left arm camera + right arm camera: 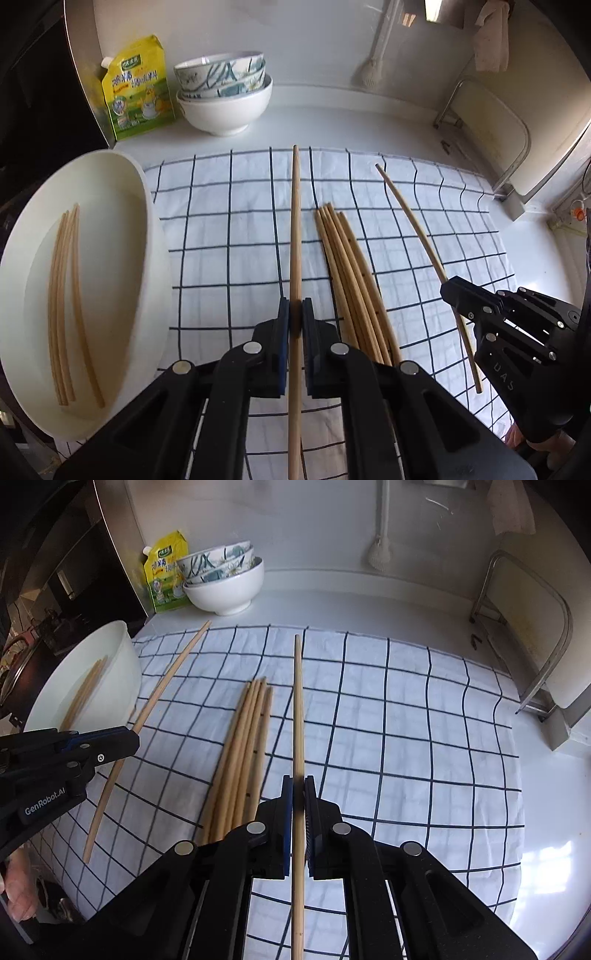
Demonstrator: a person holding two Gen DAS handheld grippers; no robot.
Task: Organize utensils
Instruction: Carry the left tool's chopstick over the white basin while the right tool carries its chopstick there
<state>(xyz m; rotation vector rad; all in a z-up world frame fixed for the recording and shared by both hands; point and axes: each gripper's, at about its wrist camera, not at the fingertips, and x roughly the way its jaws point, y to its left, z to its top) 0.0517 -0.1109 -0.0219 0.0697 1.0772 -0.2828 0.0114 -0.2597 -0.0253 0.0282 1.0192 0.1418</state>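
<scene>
- A white counter point(369, 602) carries everything.
- A white cloth with dark checks point(406, 738) lies spread over its middle.
- A white tub point(155, 236) sits at the cloth's left edge.
- Stacked bowls point(225, 96) and a yellow-green pouch point(136, 88) stand side by side at the back.

Black left gripper point(295, 325), right gripper point(299, 797); blue-lined jaws, silver rivets, white "GenRobot.AI" lettering.

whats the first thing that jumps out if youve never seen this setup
Each gripper is clamped on one chopstick: the left gripper and the right gripper. Between them a bundle of chopsticks lies on the checked cloth, and at far left a white tub already holds a few.
</scene>
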